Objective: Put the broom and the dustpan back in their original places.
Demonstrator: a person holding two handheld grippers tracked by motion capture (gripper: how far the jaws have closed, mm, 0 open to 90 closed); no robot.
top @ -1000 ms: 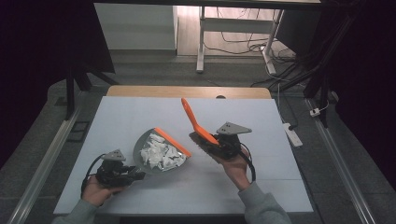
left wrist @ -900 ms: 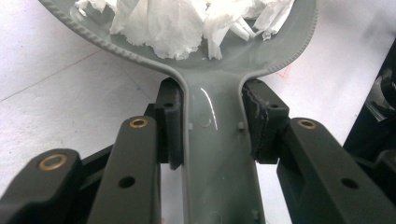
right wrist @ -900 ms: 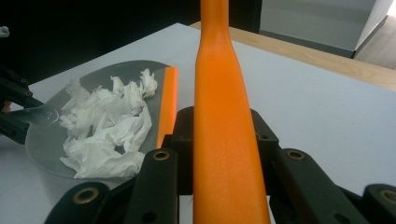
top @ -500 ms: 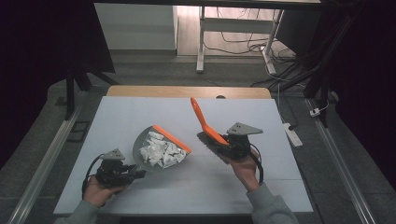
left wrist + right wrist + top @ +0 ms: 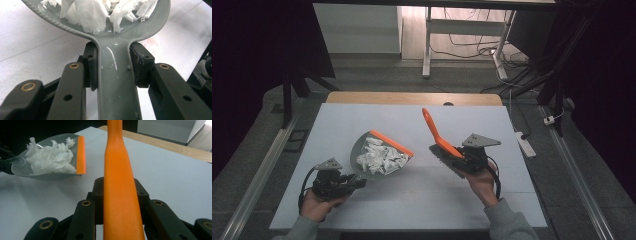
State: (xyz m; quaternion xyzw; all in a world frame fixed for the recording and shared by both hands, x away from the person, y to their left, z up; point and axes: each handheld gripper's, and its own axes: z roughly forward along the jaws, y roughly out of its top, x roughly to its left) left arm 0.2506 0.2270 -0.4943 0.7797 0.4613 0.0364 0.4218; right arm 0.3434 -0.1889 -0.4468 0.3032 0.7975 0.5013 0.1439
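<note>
1. Two grippers are at work over the white table (image 5: pixel 422 125): in the high view the left gripper (image 5: pixel 354 182) sits near the table's front left, the right gripper (image 5: pixel 459 157) right of the middle, each in one of the person's hands.
2. From above, the grey dustpan (image 5: pixel 379 155) lies between the two grippers, its orange lip (image 5: pixel 392 143) on the far right edge and a heap of white paper scraps (image 5: pixel 379 159) inside. Its handle runs back toward the left gripper, but the grip itself is too small to read there.
3. That grip is plain in the left gripper view: both black pads press against the sides of the dustpan's grey handle (image 5: pixel 117 85), the jaws closed on it. This view also shows the ribbed rim of the pan and the paper scraps (image 5: pixel 100 12) close up, with the pan held just above the table surface.
4. Seen from above, the orange brush (image 5: pixel 439 137) tilts up and away from the right gripper, with its handle tip pointing toward the table's far edge and dark bristles (image 5: pixel 447 162) hanging below near the hand.
5. Looking along the right gripper's jaws, the brush handle (image 5: pixel 120 190) runs straight up the middle of the right gripper view, clamped between the two pads. The bristles are hidden here.
6. Beyond the handle, the right gripper view shows the dustpan (image 5: pixel 32 173) side-on at the left, its orange lip (image 5: pixel 81 155) facing the brush and well apart from it; the wooden table edge (image 5: pixel 175 146) lies behind.
</note>
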